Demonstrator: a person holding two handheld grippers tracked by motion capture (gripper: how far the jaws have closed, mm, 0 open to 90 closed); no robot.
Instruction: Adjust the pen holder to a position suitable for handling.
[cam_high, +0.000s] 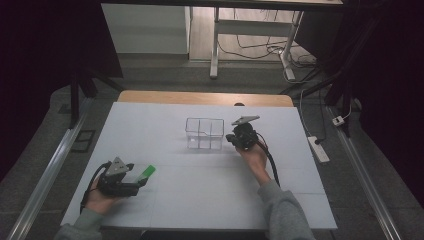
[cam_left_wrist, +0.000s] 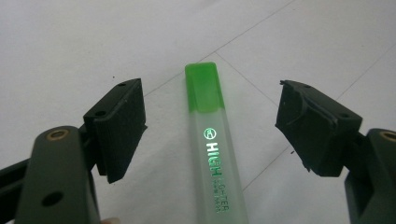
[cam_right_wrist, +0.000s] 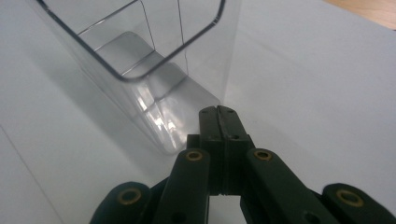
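- High view: the left gripper (cam_high: 131, 179) sits low on the white tabletop (cam_high: 200, 200) beside a green highlighter (cam_high: 144, 173); the right gripper (cam_high: 239, 138) rests just beside a clear divided box (cam_high: 204, 133).
- Left gripper view: jaws wide apart, the highlighter lying flat between them, not yet gripped.
- Right gripper view: jaws pressed together, empty, beside the box wall. Judging by this, the box is empty and pickup hasn't begun.
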